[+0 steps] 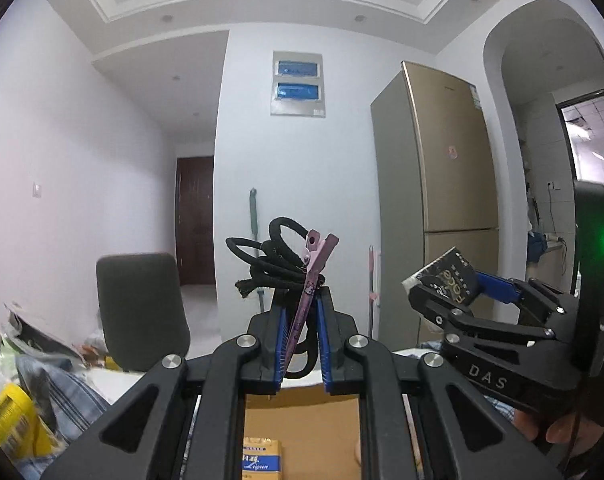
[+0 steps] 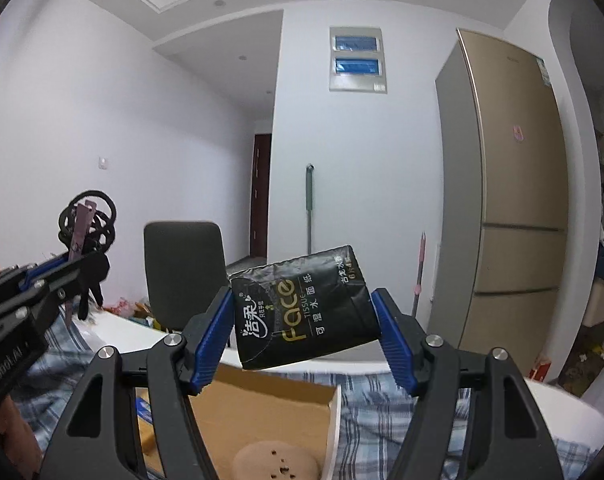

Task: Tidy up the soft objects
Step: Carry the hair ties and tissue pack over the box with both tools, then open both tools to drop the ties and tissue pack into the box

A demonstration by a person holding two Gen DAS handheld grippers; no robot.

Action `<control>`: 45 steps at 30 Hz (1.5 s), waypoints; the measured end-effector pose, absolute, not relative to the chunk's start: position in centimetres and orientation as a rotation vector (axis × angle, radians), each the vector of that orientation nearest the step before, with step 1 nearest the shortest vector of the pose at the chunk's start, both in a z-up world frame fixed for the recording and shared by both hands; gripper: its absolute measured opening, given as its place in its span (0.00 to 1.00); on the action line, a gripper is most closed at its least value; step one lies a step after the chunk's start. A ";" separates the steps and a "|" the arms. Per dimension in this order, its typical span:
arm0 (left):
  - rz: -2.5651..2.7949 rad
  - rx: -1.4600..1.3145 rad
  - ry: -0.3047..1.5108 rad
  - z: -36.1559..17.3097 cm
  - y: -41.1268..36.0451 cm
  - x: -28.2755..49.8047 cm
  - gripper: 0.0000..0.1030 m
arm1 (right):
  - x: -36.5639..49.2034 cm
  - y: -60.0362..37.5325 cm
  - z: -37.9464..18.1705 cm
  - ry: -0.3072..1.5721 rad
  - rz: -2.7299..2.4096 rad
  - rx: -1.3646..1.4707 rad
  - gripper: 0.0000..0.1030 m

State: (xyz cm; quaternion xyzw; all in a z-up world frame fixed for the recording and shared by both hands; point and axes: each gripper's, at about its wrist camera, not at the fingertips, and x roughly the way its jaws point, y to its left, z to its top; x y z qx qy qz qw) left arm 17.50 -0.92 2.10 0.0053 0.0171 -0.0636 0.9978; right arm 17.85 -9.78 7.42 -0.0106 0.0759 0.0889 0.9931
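Note:
My left gripper is shut on a pink hair clip with a tangle of black hair ties hanging on it, held up in the air. In the right wrist view the same clip and hair ties show at far left, with the left gripper below them. My right gripper is shut on a black tissue pack, tilted, above an open cardboard box. From the left wrist view the tissue pack sits in the right gripper at right.
A cardboard box lies below with a yellow and blue packet inside; a round tan pad also lies in it. Blue checked cloth covers the table. A dark chair, a gold fridge and a mop stand behind.

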 end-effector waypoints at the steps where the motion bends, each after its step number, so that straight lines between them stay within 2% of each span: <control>1: -0.126 0.011 0.044 1.7 -1.1 17.8 0.14 | 18.1 -9.9 6.7 0.175 0.181 -0.013 0.66; 18: -0.119 0.009 0.204 -3.2 0.5 21.6 0.14 | 21.3 -9.2 2.0 0.381 0.236 -0.061 0.65; 26: -0.140 -0.024 0.391 -4.6 0.6 24.6 0.14 | 22.0 -9.1 1.3 0.430 0.236 -0.082 0.66; 28: -0.160 -0.055 0.436 -4.9 0.9 25.3 0.15 | 22.4 -8.5 1.3 0.442 0.239 -0.087 0.71; 29: -0.146 -0.058 0.445 -5.0 1.0 25.4 0.26 | 22.4 -8.6 1.3 0.443 0.237 -0.086 0.76; 30: -0.138 -0.063 0.449 -5.0 1.2 25.5 0.49 | 22.3 -8.6 1.2 0.441 0.236 -0.084 0.76; 32: -0.115 -0.085 0.424 -4.8 1.6 25.1 0.77 | 22.4 -8.8 1.2 0.442 0.235 -0.078 0.77; 45: -0.091 -0.059 0.323 -3.3 1.8 23.4 0.77 | 22.3 -8.8 1.2 0.436 0.232 -0.076 0.77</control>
